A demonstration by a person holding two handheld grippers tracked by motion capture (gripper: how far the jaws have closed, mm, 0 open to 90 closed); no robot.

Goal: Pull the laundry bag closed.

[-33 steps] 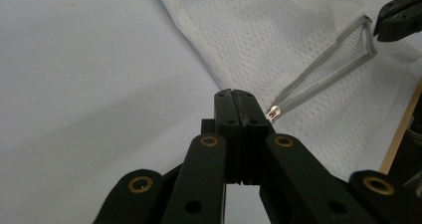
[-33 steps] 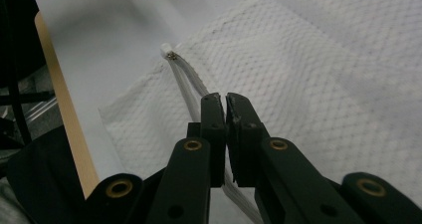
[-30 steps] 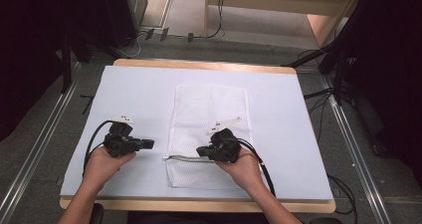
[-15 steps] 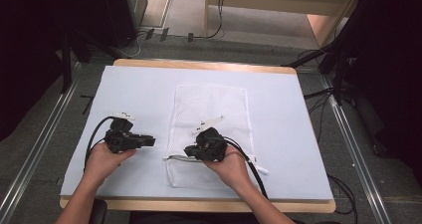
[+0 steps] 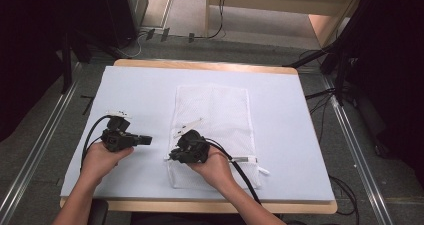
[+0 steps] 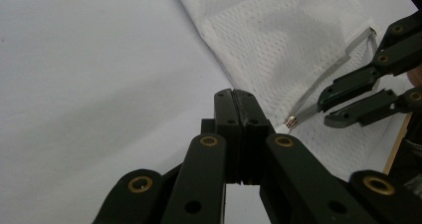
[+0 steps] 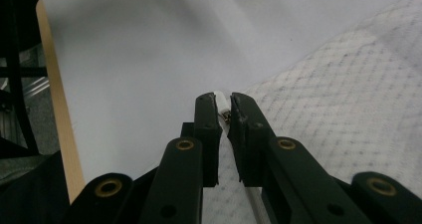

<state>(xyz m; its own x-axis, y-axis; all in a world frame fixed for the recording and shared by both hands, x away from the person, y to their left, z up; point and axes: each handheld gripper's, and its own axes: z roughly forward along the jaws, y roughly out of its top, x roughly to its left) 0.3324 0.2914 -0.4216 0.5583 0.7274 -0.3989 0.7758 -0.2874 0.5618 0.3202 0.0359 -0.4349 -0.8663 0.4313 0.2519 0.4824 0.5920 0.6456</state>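
Note:
A white mesh bag [image 5: 215, 110] lies flat in the middle of the pale mat [image 5: 140, 90], with a zipper [image 5: 242, 160] running across its near end. My right gripper [image 5: 172, 157] sits at the bag's near left corner. In the right gripper view it [image 7: 224, 107] is shut on the small white and brass zipper pull [image 7: 223, 104]. The left gripper view shows those jaws pinching the pull [image 6: 291, 120] beside the mesh [image 6: 278, 40]. My left gripper [image 5: 146, 140] rests on the mat just left of the bag, its jaws [image 6: 238, 99] pressed together with nothing between them.
The mat covers a wooden table [image 5: 200, 65] whose edge shows at the back and front. Bare mat lies left and right of the bag. Cables [image 5: 220, 15] and metal rails [image 5: 35, 150] run on the floor around the table.
My right gripper has slid left along the bag's near end, carrying the zipper pull toward the left corner. The left gripper has barely moved.

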